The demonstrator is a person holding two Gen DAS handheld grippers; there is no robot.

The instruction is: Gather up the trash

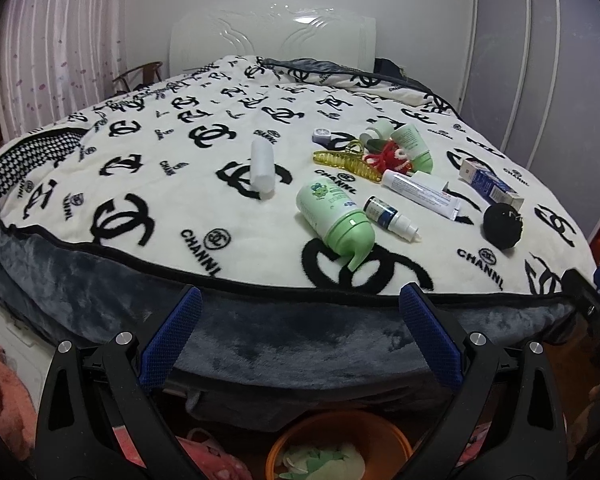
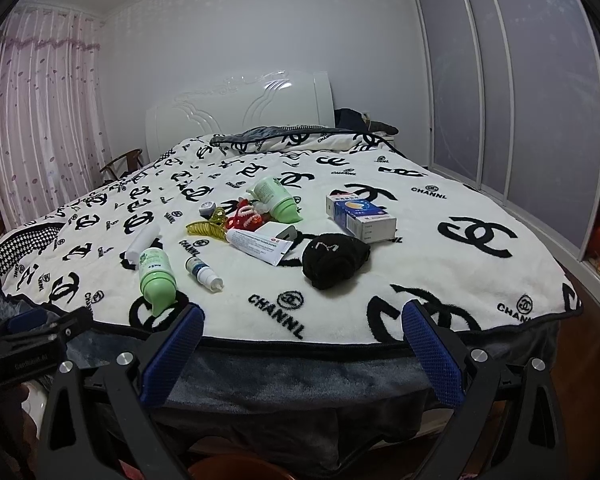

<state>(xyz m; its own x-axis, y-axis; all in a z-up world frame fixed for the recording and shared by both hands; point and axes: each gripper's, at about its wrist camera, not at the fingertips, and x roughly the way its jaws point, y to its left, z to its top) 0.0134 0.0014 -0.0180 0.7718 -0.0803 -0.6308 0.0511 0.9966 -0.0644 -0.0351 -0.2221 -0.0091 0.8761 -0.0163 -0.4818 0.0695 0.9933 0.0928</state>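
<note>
Black sock [image 2: 334, 258] ahead of right gripper [image 2: 302, 322], apart

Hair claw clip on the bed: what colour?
Translucent yellow hair claw clip; clearest in the left wrist view.

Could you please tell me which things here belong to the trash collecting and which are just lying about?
Likely for the job:
green bottle
dropper bottle
white tube
blue box
orange bin
left gripper
right gripper

Just there:
blanket
headboard
curtain
wardrobe doors
</note>
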